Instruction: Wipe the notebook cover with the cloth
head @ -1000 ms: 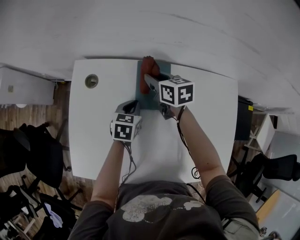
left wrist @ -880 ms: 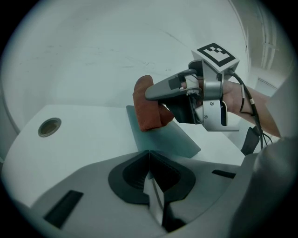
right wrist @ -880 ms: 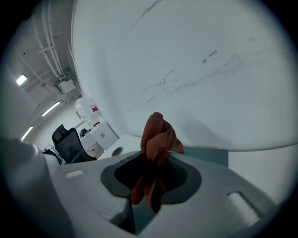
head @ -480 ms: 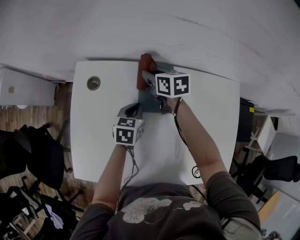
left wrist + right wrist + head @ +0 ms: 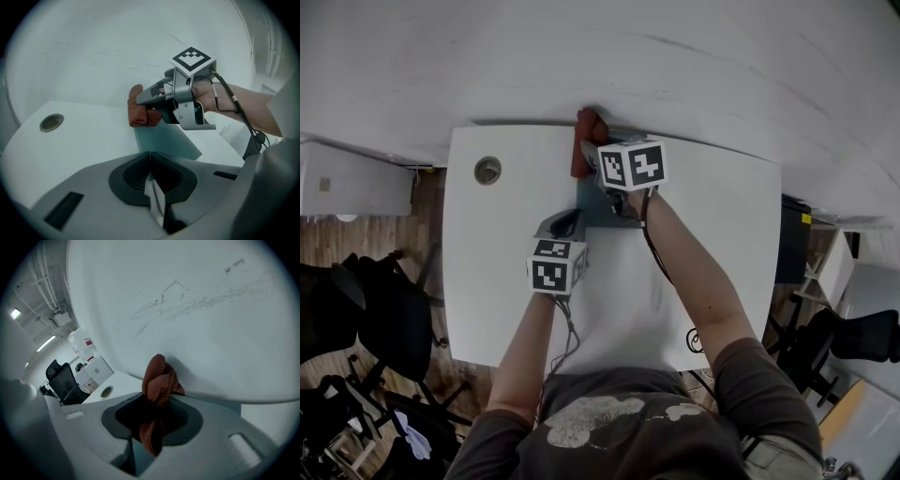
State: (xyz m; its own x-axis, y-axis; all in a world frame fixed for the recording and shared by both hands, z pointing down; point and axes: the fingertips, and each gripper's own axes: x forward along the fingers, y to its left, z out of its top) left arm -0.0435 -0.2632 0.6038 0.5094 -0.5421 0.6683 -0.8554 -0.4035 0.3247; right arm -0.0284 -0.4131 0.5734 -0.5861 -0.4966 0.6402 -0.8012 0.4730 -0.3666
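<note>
My right gripper (image 5: 153, 423) pinches cloth (image 5: 159, 376) at notebook (image 5: 166, 138) far end. My left gripper (image 5: 150, 157) closed, empty, by near corner.

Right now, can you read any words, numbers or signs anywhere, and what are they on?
None can be read.
Left marker cube: black-and-white squares, not letters.
Right marker cube: the same.
Shirt print: pale blotches, no letters.
Wall marks: faint scribbles, unreadable.
Small tag on the white cabinet: too small to read.
Notebook cover and cloth: plain where they show.
</note>
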